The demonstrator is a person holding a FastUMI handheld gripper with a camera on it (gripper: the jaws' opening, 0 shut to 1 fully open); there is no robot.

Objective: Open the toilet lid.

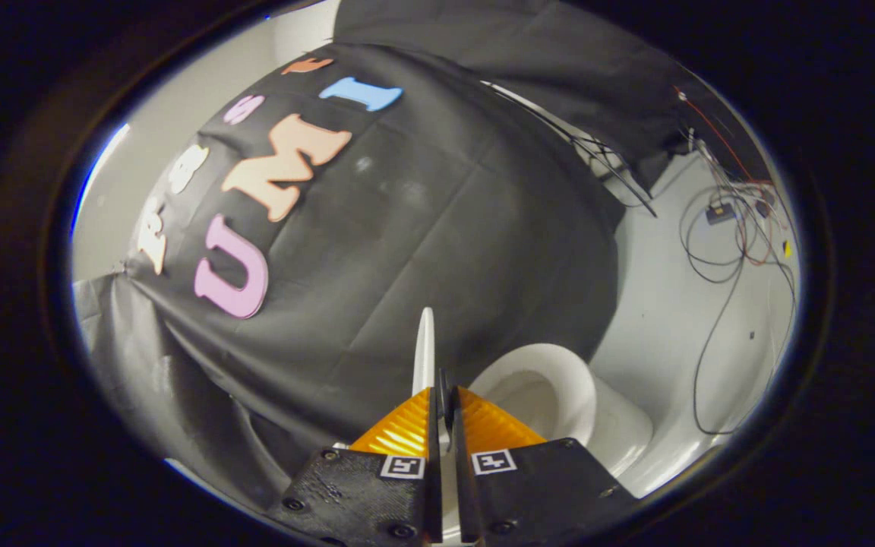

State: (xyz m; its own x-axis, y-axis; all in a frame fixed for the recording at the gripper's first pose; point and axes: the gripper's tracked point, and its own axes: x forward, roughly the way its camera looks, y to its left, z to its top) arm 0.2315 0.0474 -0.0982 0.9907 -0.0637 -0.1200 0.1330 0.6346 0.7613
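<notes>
The white toilet lid (424, 349) stands raised on edge, seen as a thin upright blade rising from between my fingers. My gripper (443, 399) is shut on the lid's edge, one finger pressing on each side of it. To the right of the lid lies the white toilet bowl (559, 387), its seat ring and hollow uncovered. The lower part of the lid is hidden behind my fingers.
The black cloth wall (407, 228) hangs close behind the lid. Beyond the bowl, a pale floor (673, 304) carries loose cables and a small box (720, 213) to the right.
</notes>
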